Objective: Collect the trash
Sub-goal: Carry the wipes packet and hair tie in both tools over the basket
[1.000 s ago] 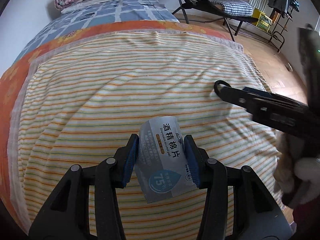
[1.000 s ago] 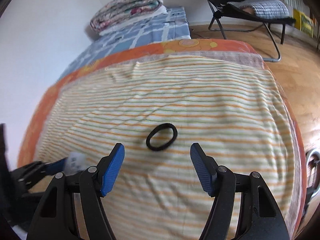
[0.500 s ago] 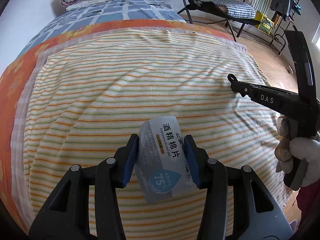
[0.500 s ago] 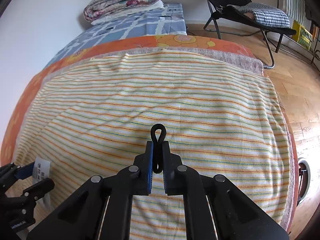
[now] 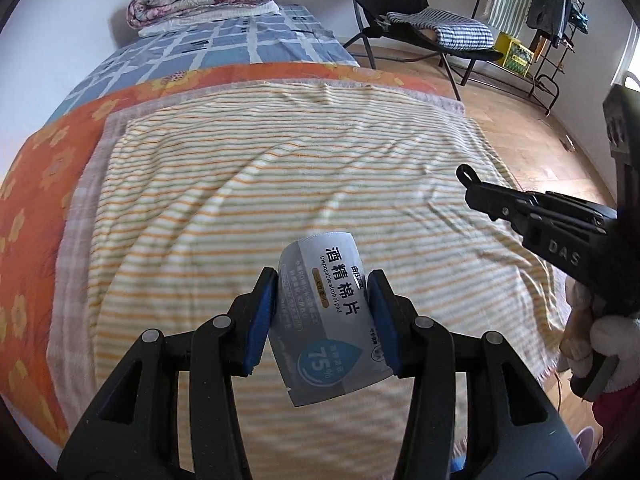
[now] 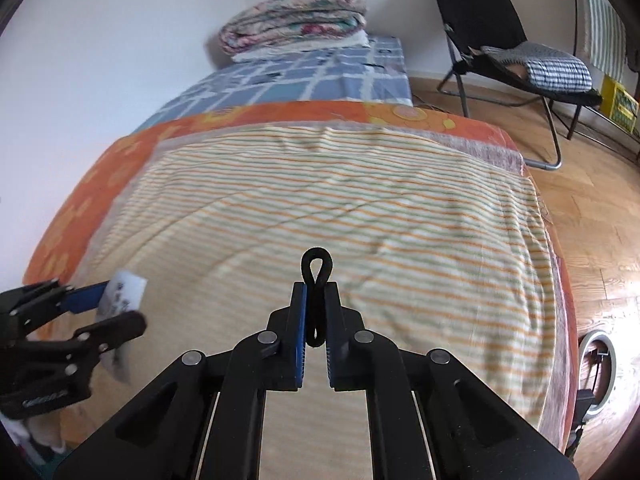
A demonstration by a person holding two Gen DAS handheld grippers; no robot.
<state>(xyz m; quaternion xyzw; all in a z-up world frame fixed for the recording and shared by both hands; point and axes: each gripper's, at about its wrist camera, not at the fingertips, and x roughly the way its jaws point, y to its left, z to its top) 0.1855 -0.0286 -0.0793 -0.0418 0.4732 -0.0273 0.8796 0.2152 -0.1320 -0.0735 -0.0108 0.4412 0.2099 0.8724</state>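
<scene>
A grey alcohol pad packet (image 5: 330, 312) with printed text is clamped between the blue pads of my left gripper (image 5: 322, 300), held above the striped blanket (image 5: 280, 184). In the right wrist view, my right gripper (image 6: 316, 300) is shut on a black hair tie (image 6: 317, 272), squeezed flat into a loop that sticks out past the tips. That hair tie (image 5: 466, 173) also shows at the tip of the right gripper in the left wrist view. The left gripper with its packet (image 6: 120, 292) appears at the lower left of the right wrist view.
The bed carries an orange flowered sheet (image 5: 36, 184), a blue checked cover (image 5: 224, 48) and folded quilts (image 6: 292, 20) at the far end. A black folding chair (image 6: 500, 36) stands on the wooden floor (image 6: 592, 216) to the right. A gloved hand (image 5: 600, 344) holds the right gripper.
The right gripper closed on the hair tie that lay on the blanket and lifted it. Both grippers have risen and pulled back from the bed.
</scene>
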